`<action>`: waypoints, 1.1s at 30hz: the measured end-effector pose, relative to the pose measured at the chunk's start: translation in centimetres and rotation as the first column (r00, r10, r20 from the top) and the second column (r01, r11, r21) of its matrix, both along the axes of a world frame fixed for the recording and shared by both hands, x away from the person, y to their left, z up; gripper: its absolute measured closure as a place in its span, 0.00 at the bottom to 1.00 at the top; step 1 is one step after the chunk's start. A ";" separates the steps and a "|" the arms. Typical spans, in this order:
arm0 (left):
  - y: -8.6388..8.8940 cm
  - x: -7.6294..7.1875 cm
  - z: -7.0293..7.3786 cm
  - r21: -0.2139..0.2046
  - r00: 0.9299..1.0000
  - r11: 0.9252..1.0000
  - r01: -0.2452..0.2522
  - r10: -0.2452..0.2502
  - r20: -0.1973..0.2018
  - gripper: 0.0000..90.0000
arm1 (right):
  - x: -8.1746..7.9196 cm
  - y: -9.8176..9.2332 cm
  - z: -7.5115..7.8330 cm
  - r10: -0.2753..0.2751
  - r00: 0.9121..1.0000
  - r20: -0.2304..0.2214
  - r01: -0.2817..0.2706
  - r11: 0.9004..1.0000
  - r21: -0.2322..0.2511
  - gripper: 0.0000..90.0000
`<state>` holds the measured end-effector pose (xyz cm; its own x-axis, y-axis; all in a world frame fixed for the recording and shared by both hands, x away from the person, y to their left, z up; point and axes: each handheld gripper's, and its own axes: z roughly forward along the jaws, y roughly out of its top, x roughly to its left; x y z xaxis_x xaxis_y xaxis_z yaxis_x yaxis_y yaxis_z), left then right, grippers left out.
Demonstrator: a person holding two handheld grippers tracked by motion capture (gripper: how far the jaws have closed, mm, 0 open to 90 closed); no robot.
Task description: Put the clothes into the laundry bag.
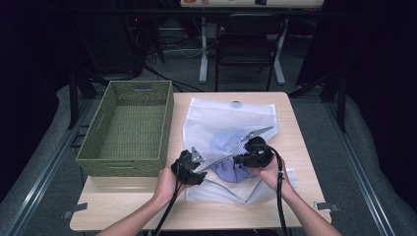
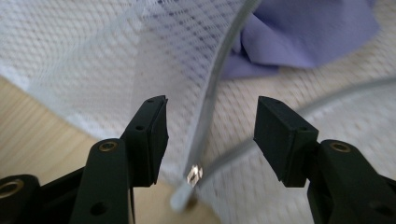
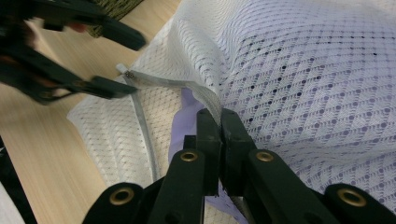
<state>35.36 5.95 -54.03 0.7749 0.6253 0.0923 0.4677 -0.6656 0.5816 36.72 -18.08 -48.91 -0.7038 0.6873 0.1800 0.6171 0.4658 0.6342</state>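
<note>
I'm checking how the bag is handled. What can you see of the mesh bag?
The mesh bag is white, see-through netting with a zipper edge, lying flat on the table beside the basket. Its mouth is open toward the person, with purple cloth inside. The right gripper pinches the zipper edge; the left gripper straddles it, open.

Bright lit table, dark surroundings, blurred close-ups

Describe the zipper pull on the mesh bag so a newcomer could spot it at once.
Start at the white mesh laundry bag beside the green woven basket. Follow its opening edge toward the left claw. There sits the zipper pull: a tiny shiny metal piece, the only glinting thing on white tape.
</note>
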 end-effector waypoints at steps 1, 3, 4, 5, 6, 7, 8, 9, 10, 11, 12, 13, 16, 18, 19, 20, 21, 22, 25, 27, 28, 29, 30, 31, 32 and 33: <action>-0.4 0.4 -0.3 -0.001 1.000 1.000 -0.006 0.006 0.000 0.49 | 0.0 0.0 0.0 0.001 1.000 0.002 -0.001 1.000 0.001 0.98; -1.3 1.0 -1.0 0.020 1.000 1.000 -0.006 0.006 0.007 0.50 | -0.1 -0.1 0.1 -0.002 1.000 0.001 0.002 1.000 0.008 0.98; -1.6 1.3 -1.2 0.028 1.000 1.000 -0.002 0.002 0.009 0.50 | -0.1 -0.2 0.1 -0.002 1.000 0.000 0.002 1.000 0.012 0.98; -1.9 1.5 -1.5 0.031 1.000 1.000 0.000 -0.001 0.009 0.52 | -0.1 -0.2 0.2 -0.002 1.000 0.000 0.002 1.000 0.016 0.98; -2.2 1.6 -1.7 0.059 1.000 0.998 0.008 -0.008 0.013 0.55 | -0.1 -0.2 0.2 0.000 1.000 -0.001 0.000 1.000 0.021 0.98; -2.4 1.7 -1.9 0.068 1.000 0.998 0.009 -0.011 0.020 0.58 | -0.2 -0.2 0.2 -0.003 1.000 -0.002 0.004 1.000 0.022 0.98; -2.5 1.7 -2.0 0.067 1.000 0.998 0.005 -0.006 0.018 0.62 | -0.2 -0.3 0.3 -0.001 1.000 0.002 0.000 1.000 0.020 0.98; -2.6 1.8 -2.1 0.078 1.000 0.997 0.008 -0.010 0.023 0.67 | -0.2 -0.3 0.3 0.001 1.000 0.004 -0.001 1.000 0.020 0.98; -2.6 1.8 -2.2 0.080 0.999 0.997 0.008 -0.011 0.037 0.71 | -0.2 -0.4 0.3 0.006 1.000 0.004 -0.006 1.000 0.021 0.98; -2.6 1.8 -2.2 0.079 0.999 0.997 0.012 -0.016 0.043 0.78 | -0.2 -0.4 0.3 0.007 1.000 0.002 -0.007 1.000 0.023 0.98; -2.5 1.9 -2.1 0.080 0.999 0.997 0.015 -0.019 0.048 0.83 | -0.2 -0.5 0.3 0.005 1.000 0.001 -0.005 1.000 0.024 0.98; -2.4 1.8 -2.0 0.076 0.998 0.997 0.013 -0.017 0.056 0.88 | -0.2 -0.5 0.2 0.003 1.000 0.000 -0.003 1.000 0.022 0.98; -1.8 1.7 -1.5 0.051 0.997 0.999 0.013 -0.017 0.071 0.96 | -0.2 -0.7 0.2 0.002 1.000 0.000 -0.002 1.000 0.016 0.98; -1.3 1.4 -0.9 0.039 0.996 0.999 0.023 -0.026 0.081 0.97 | -0.2 -0.9 0.3 0.003 1.000 0.005 -0.003 1.000 0.010 0.98; -0.9 1.3 -0.6 0.035 0.996 0.999 0.035 -0.038 0.084 0.97 | -0.2 -0.9 0.3 0.003 1.000 0.005 -0.003 1.000 0.010 0.98; -0.5 1.0 -0.2 0.027 0.995 0.999 0.046 -0.048 0.083 0.97 | -0.2 -1.0 0.3 0.004 1.000 0.005 -0.004 1.000 0.009 0.98; 0.0 0.8 0.2 0.014 0.995 0.998 0.055 -0.056 0.081 0.97 | -0.2 -1.1 0.4 0.006 1.000 0.004 -0.006 1.000 0.006 0.98; 0.3 0.7 0.4 0.007 0.995 0.998 0.062 -0.063 0.078 0.97 | -0.2 -1.2 0.4 0.006 1.000 -0.003 -0.006 1.000 0.006 0.98; 1.4 0.2 1.1 -0.012 0.994 0.996 0.092 -0.091 0.065 0.97 | -0.2 -1.3 0.2 0.018 1.000 -0.016 -0.018 1.000 -0.010 0.98; 1.8 -0.2 1.5 -0.016 0.992 0.994 0.111 -0.110 0.062 0.97 | -0.4 -1.2 0.1 0.022 0.999 -0.027 -0.022 1.000 -0.021 0.98; 1.9 -0.3 1.5 -0.015 0.991 0.992 0.125 -0.124 0.053 0.97 | -0.6 -1.2 0.1 0.029 0.999 -0.026 -0.030 0.999 -0.027 0.98; 2.0 -0.5 1.5 -0.010 0.990 0.991 0.136 -0.135 0.045 0.97 | -0.8 -1.2 0.0 0.032 0.999 -0.024 -0.033 0.999 -0.040 0.97; 2.0 -0.7 1.5 -0.008 0.987 0.988 0.154 -0.154 0.041 0.97 | -1.1 -1.2 0.0 0.039 0.999 -0.024 -0.040 0.998 -0.048 0.97; 1.9 -0.9 1.4 0.008 0.985 0.985 0.172 -0.172 0.034 0.97 | -1.4 -1.1 0.0 0.042 0.999 -0.023 -0.043 0.997 -0.056 0.97; 1.9 -1.0 1.3 0.016 0.982 0.982 0.186 -0.186 0.026 0.97 | -1.7 -1.2 0.0 0.052 0.998 -0.019 -0.053 0.996 -0.065 0.97; 1.8 -1.1 1.1 0.018 0.979 0.979 0.201 -0.201 0.015 0.97 | -1.9 -1.2 -0.1 0.063 0.998 -0.019 -0.064 0.995 -0.078 0.96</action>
